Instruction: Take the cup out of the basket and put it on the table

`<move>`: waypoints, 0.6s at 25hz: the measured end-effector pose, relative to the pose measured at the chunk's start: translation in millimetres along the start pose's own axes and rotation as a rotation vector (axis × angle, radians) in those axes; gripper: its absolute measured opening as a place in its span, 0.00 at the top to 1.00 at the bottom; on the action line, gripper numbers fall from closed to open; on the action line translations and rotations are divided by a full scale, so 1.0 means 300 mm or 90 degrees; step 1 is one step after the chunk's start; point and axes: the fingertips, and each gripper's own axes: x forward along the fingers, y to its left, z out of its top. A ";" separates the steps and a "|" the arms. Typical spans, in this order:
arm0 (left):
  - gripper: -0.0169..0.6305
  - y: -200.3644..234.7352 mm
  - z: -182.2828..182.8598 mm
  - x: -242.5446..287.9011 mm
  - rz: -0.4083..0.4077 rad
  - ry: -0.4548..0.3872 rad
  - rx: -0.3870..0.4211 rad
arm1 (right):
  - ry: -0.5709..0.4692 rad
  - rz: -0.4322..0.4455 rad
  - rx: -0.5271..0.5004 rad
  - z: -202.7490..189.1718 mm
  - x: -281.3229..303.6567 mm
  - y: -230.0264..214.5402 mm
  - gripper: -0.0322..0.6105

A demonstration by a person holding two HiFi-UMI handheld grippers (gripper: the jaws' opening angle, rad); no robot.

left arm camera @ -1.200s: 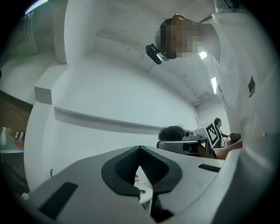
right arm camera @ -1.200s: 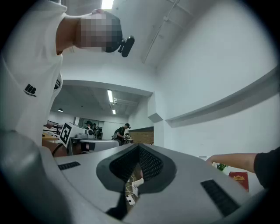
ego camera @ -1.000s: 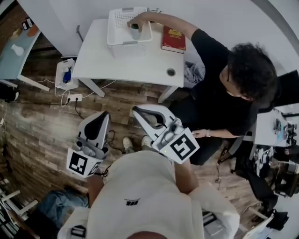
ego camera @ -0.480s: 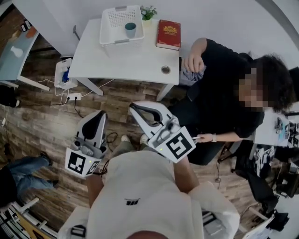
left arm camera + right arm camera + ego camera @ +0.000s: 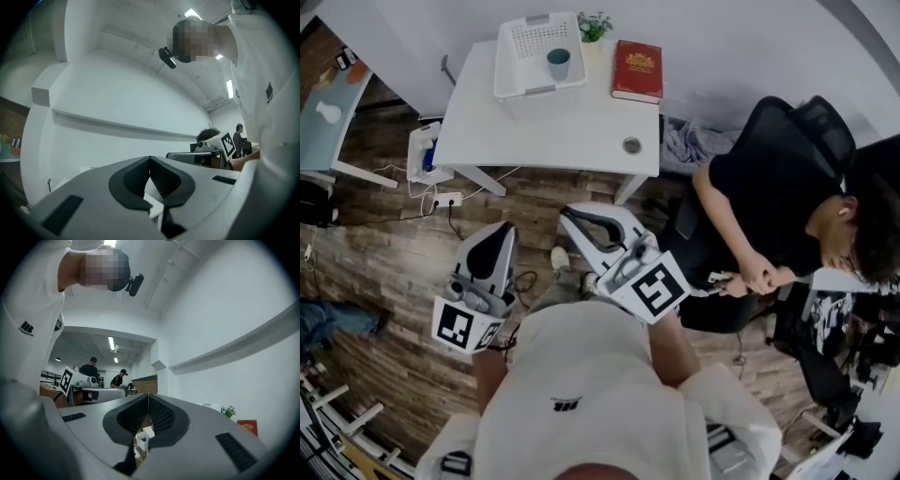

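Not yet started. Holding left tool [image 5: 502,231] and right tool [image 5: 568,217] pressed shut, empty, well short of white rectangular worktop [image 5: 553,131]. Far ahead of both, upright inside white slotted plastic basket [image 5: 539,91]: small teal cup [image 5: 559,63]. Yet to reach, grip, lift out, set down.

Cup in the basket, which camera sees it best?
The head view: the cup stands upright in the white basket on the table. Neither the left gripper view nor the right gripper view shows it.
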 end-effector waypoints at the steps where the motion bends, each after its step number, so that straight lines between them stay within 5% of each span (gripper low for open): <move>1: 0.96 0.020 -0.002 0.012 -0.005 -0.001 -0.001 | 0.002 -0.003 0.001 -0.004 0.017 -0.012 0.93; 15: 0.96 0.346 -0.027 0.120 -0.044 -0.006 -0.021 | 0.050 -0.029 -0.006 -0.087 0.307 -0.145 0.93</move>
